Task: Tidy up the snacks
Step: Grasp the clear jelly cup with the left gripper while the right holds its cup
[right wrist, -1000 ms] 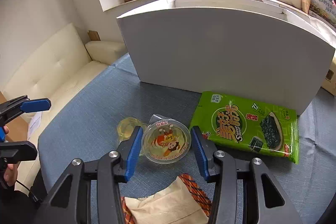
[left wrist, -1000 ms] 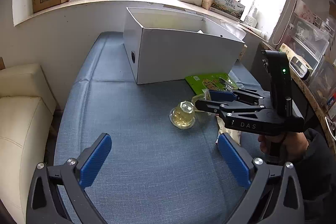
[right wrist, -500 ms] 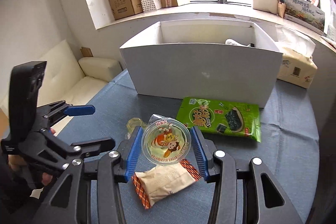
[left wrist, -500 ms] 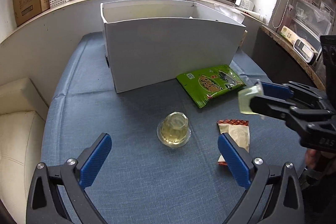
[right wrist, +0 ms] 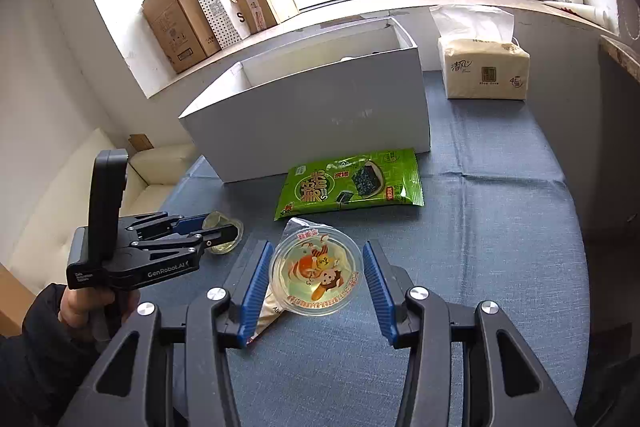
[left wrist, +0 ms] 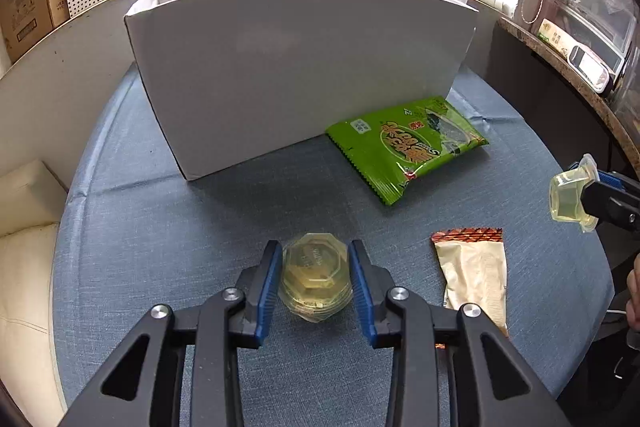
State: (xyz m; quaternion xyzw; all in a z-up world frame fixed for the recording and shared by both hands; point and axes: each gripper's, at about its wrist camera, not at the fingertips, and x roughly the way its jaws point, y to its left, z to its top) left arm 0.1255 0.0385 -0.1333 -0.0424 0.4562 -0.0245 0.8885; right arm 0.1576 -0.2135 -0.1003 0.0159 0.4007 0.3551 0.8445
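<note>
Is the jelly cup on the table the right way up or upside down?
Upside down. The jelly cup sits on its wide rim with its narrow eight-sided base facing up, between the left gripper's closed blue pads.

**Left gripper closed on the second jelly cup**

The left gripper (left wrist: 314, 283) came down over the upturned jelly cup (left wrist: 316, 277) on the table (left wrist: 160, 247) and its jaws closed onto it. The right gripper (right wrist: 316, 277) lifted its own cartoon-lidded jelly cup (right wrist: 316, 277) clear, away from the beige snack packet (left wrist: 474, 275).
</note>
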